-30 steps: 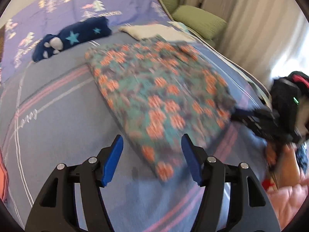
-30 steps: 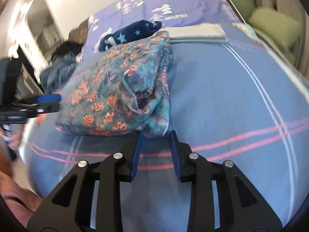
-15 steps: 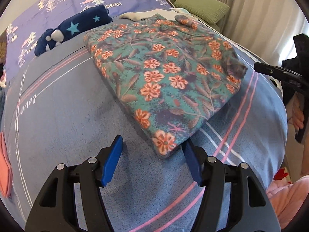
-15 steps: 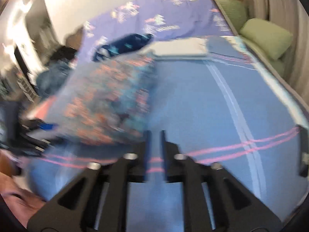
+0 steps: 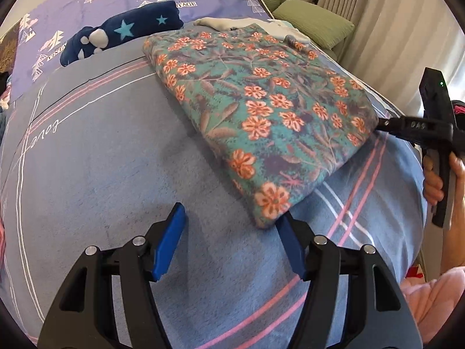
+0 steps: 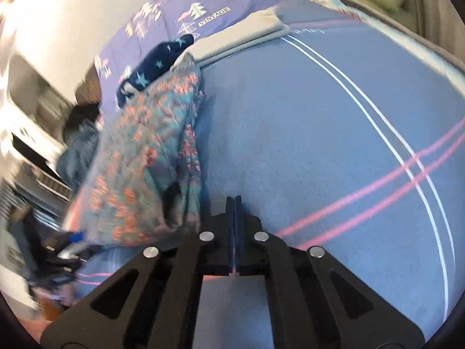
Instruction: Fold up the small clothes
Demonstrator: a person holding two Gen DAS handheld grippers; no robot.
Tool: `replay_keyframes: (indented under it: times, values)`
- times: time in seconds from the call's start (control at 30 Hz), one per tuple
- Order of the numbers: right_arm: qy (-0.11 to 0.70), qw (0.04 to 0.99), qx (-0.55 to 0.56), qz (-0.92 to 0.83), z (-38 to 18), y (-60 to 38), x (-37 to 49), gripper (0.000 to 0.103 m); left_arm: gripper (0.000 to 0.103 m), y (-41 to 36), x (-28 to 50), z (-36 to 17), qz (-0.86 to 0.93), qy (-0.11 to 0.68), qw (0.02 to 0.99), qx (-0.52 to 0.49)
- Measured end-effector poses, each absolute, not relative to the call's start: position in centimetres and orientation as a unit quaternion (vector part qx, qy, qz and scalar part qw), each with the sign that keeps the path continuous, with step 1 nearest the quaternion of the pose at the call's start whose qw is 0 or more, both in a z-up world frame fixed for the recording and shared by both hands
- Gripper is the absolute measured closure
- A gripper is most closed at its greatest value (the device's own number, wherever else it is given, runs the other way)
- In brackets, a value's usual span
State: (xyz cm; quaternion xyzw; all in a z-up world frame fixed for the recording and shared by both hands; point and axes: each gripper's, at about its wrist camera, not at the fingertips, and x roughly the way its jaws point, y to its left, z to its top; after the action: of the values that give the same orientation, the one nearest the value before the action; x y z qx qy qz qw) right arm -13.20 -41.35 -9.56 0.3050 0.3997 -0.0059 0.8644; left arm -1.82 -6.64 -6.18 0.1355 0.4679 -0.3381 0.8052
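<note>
Smeared by motion across the right wrist view: the floral garment [image 6: 145, 157] and the left gripper [image 6: 69, 250] at the lower left, its finger spacing unreadable there. Blurred beyond naming, the furniture [image 6: 32, 116] along the left edge. Cut off by the right edge of the left wrist view: the right gripper [image 5: 389, 124] body and the hand [image 5: 436, 180] holding it. Hidden behind the garment: part of the folded pale cloth [image 5: 232, 23].

Blue striped bed [image 5: 116, 174] — floral folded garment [image 5: 261, 107] lies centre-right, navy star garment [image 5: 128, 29] and cream folded cloth [image 6: 241, 37] far.
</note>
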Motion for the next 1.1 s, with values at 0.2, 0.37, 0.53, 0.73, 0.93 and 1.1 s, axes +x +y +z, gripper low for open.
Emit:
replay_keyframes:
  times: [0.2,0.37,0.53,0.73,0.93,1.1]
  values:
    - [0.350,0.903,0.246,0.033,-4.6,-39.0,-12.1,0.098,0.060,-5.5,-2.4,-1.8,-0.400,0.433,0.805,0.068]
    - [0.367,0.901,0.218,0.079,-4.5,-35.4,-8.0,0.097,0.066,-8.8,-1.8,-1.8,-0.410,0.403,0.813,0.092]
    - [0.396,0.888,0.233,0.032,-8.5,-36.3,-7.2,0.099,0.073,-9.7,-2.3,-6.1,-0.365,0.390,0.832,0.151]
    - [0.394,0.901,0.180,0.013,-6.0,-35.0,-7.5,0.083,0.067,-9.1,-2.3,-3.6,-0.377,0.383,0.832,0.137]
    - [0.379,0.912,0.159,0.005,-4.5,-35.4,-6.9,0.052,0.048,-7.7,1.2,-2.9,-0.326,0.392,0.857,0.071]
    - [0.390,0.904,0.174,0.005,-5.2,-36.5,-6.3,0.042,0.046,-7.2,3.5,-4.7,-0.309,0.432,0.846,0.047]
